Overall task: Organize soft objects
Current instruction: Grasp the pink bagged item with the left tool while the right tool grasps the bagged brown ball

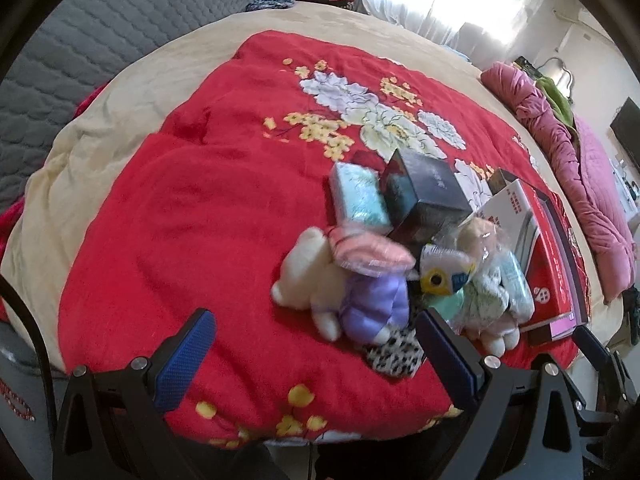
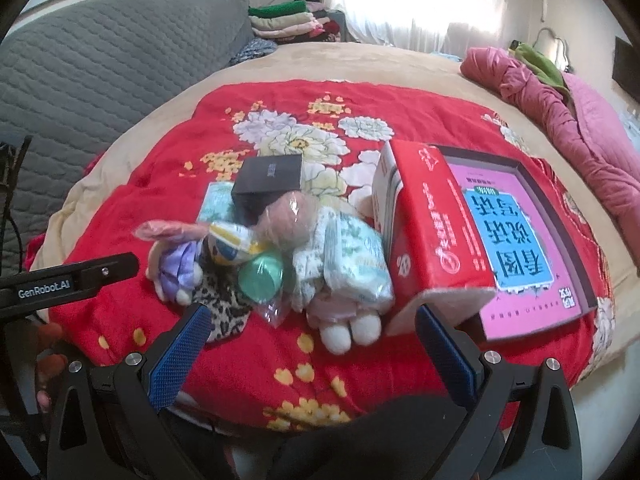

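Both grippers, left (image 1: 316, 354) and right (image 2: 314, 350), were held wide open and empty; the toys (image 2: 320, 248) lay unsorted among boxes (image 2: 432, 240).

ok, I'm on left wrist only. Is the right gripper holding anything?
Observer: No. The right gripper is open with nothing between its fingers. It hovers over the near part of the red floral blanket.
Operator: What's the flat thing beyond the red cardboard carton? I only get an edge of it.
Observer: A shallow dark tray lying flat. It holds a pink book with a blue title panel.
Operator: Is the carton closed?
Observer: No. Its near-end flap hangs open, with the brown inside facing the right gripper.
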The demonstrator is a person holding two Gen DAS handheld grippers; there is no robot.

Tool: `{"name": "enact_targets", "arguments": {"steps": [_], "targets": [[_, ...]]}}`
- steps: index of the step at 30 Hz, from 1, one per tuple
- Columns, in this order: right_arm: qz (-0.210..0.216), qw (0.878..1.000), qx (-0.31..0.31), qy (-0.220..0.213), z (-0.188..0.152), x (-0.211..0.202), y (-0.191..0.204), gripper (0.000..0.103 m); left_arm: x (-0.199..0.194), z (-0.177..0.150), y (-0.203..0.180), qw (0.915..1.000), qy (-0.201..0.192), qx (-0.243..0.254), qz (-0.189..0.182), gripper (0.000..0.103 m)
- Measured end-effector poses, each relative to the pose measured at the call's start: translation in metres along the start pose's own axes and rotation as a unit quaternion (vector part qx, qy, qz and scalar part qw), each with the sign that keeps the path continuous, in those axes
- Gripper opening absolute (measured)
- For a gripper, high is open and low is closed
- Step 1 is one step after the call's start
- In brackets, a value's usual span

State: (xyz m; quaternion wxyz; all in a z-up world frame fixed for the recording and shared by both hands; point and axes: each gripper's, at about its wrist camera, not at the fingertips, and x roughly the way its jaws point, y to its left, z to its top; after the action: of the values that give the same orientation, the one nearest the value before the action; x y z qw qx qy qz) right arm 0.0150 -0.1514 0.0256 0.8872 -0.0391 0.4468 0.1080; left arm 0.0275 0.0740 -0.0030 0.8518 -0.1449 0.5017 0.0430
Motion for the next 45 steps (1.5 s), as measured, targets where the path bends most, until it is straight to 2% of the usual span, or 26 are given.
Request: {"name": "enact_targets", "arguments": {"steps": [5,11,15,22,28,34,36,38,42,45], "targets": [[-0.007,1.000,0.004,-0.001,0.008,0.007,-0.005,0.102,0.013,0.014,-0.015,0.9998,-0.003,0.018,-0.002,0.101],[-0.012,1.000,-0.007,-0.003,0.020,0.018,-0.006,0.102,0.023,0.021,-0.016,0.9998,-0.011,0.009,-0.011,0.097],[-0.014,1.000,-0.015,0.000,0.030,0.028,-0.006,0.102,0.031,0.023,-0.015,0.9996,0.003,0.003,-0.029,0.079],[-0.019,0.999,-0.033,0.003,0.051,0.051,0.000,0.102,0.037,0.024,-0.017,0.9992,0.008,0.009,-0.037,0.065],[-0.017,0.999,-0.042,0.018,0.065,0.075,0.007,0.101,0.043,0.026,-0.015,0.9987,0.016,0.008,-0.048,0.059],[-0.018,0.997,-0.068,0.041,0.069,0.099,0.017,0.100,0.048,0.027,-0.013,0.9984,0.016,0.000,-0.054,0.058],[-0.015,0.995,-0.082,0.048,0.069,0.107,0.022,0.093,0.049,0.027,-0.010,0.9981,0.020,-0.005,-0.058,0.058],[-0.014,0.994,-0.094,0.057,0.066,0.113,0.026,0.077,0.050,0.028,-0.008,0.9980,0.020,-0.007,-0.059,0.058],[-0.011,0.993,-0.106,0.049,0.063,0.112,0.028,0.070,0.051,0.029,-0.005,0.9978,0.019,-0.011,-0.062,0.058],[0.005,0.993,-0.107,0.046,0.062,0.111,0.028,0.057,0.052,0.030,-0.004,0.9977,0.020,-0.014,-0.063,0.058]]}}
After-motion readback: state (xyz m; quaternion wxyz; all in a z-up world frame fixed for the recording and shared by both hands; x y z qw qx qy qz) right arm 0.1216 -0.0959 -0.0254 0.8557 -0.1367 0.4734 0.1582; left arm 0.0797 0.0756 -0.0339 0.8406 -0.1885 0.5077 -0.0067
